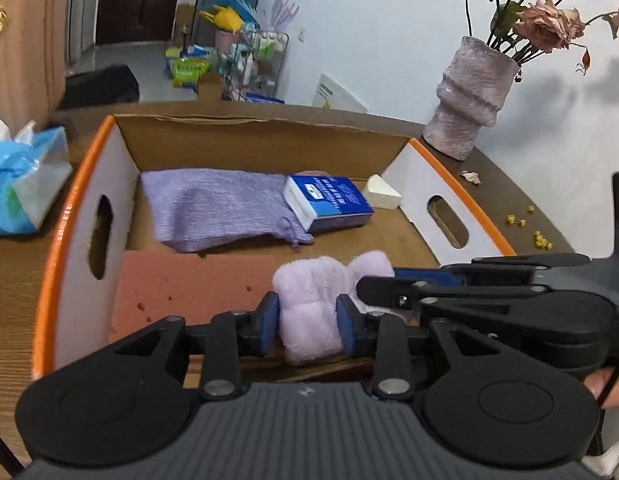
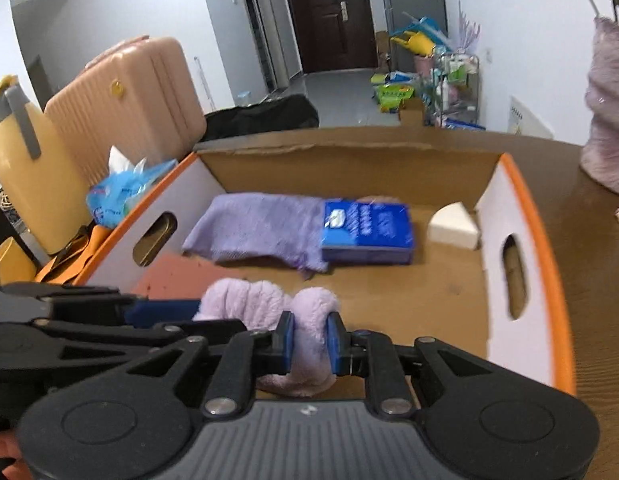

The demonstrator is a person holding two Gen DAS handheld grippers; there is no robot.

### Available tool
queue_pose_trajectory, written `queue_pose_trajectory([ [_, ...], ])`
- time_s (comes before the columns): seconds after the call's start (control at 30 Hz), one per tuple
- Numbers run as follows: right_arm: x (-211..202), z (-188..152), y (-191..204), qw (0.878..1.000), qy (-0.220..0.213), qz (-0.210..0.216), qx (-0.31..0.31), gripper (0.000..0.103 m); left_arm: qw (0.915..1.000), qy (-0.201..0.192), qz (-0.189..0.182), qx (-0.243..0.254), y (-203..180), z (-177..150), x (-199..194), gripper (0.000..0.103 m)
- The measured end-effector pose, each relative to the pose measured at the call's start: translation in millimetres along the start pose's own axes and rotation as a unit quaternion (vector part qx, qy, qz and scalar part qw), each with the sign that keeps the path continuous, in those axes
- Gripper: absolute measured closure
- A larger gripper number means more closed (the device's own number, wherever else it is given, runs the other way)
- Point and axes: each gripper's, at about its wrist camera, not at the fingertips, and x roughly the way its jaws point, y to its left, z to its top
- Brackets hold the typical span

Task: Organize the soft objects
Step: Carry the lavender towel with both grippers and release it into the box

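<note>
**Both grippers pinch one fluffy lilac towel at the near edge of the box**

Left gripper (image 1: 308, 320) in my hand has its blue pads pressed into one end of the fluffy lilac towel (image 1: 317, 300), jaws only partly closed because the bundle fills the gap. My right gripper (image 2: 310, 340) squeezes the other end of the same towel (image 2: 269, 304) more tightly, its pads nearly together with the pile bulging around them. I hold the towel over the near part of the cardboard box (image 1: 85, 184), just above a reddish sponge sheet (image 1: 189, 284) lying on the box floor.

Going left to right inside the box: a flat purple cloth (image 1: 213, 208) lies toward the far wall, a blue tissue pack (image 1: 329, 202) rests partly on its right end, and a white wedge sponge (image 1: 383, 196) sits by the right wall. Outside, a bag of tissues (image 1: 25, 176) stands left of the box and a vase of dried roses (image 1: 469, 96) right of it, both on the wooden table (image 1: 505, 200).
</note>
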Motion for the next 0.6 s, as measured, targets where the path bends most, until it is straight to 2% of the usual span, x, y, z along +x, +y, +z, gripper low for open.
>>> queue_pose_trajectory([
  [0.07, 4.8, -2.5, 2.1, 1.0, 0.006, 0.001, -0.001, 0.084, 0.9999, -0.002, -0.004, -0.009, 4.2, -1.1, -1.5, 0.063],
  [0.27, 2.9, -6.1, 2.4, 1.0, 0.005, -0.007, 0.006, 0.082, 1.0, -0.004, 0.005, 0.001, -4.4, -0.9, -0.3, 0.063],
  [0.33, 1.5, -4.8, -4.6, 1.0, 0.009, -0.016, 0.011, 0.069, 1.0, 0.0, 0.005, -0.006, -4.3, 0.6, -2.5, 0.054],
  [0.4, -5.2, -1.6, -11.1, 1.0, 0.01, -0.018, 0.023, 0.053, 0.9999, -0.001, 0.009, -0.009, -4.4, 4.3, -12.3, 0.051],
  [0.53, -48.5, 9.5, -13.9, 0.999, -0.026, -0.015, 0.026, 0.049, 0.999, -0.041, 0.013, 0.014, -13.5, 15.5, -57.0, 0.051],
  [0.6, -80.6, 14.1, -11.2, 0.998, -0.053, -0.021, 0.015, 0.043, 0.9972, -0.068, 0.018, 0.027, -20.7, 19.1, -86.9, 0.05],
])
